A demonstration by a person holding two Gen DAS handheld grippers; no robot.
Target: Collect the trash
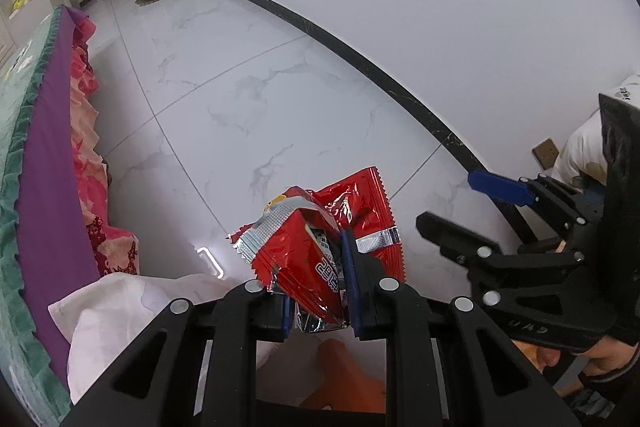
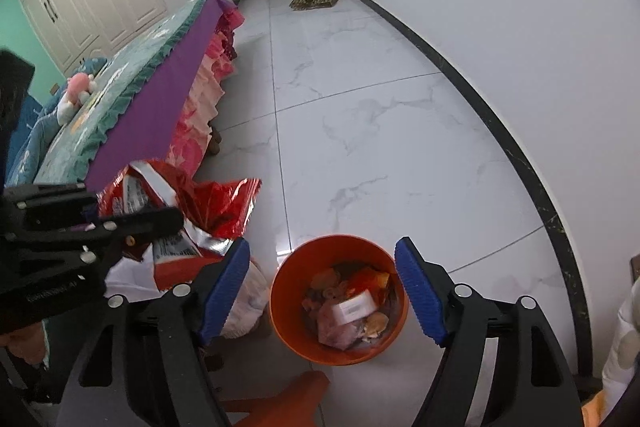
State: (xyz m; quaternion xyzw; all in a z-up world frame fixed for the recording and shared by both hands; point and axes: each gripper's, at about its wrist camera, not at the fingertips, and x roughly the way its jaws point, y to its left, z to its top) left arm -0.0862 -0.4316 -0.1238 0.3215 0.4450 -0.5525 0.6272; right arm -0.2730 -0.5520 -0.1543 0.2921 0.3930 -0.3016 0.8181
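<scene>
a bedroom with a white marble-tile floor (image 2: pixel 380 131) and a purple-skirted bed (image 2: pixel 160 87) along one side is shown. a crumpled red snack wrapper (image 1: pixel 316 239) is pinched between the pressed-together jaws of the left gripper (image 1: pixel 318 307), its long axis running up and away from the fingertips. the right gripper (image 2: pixel 324 291) is held with jaws spread and empty, framing an orange trash bin (image 2: pixel 288 323) that is seen directly below it, so the wrapper lies just to the bin's left.
</scene>
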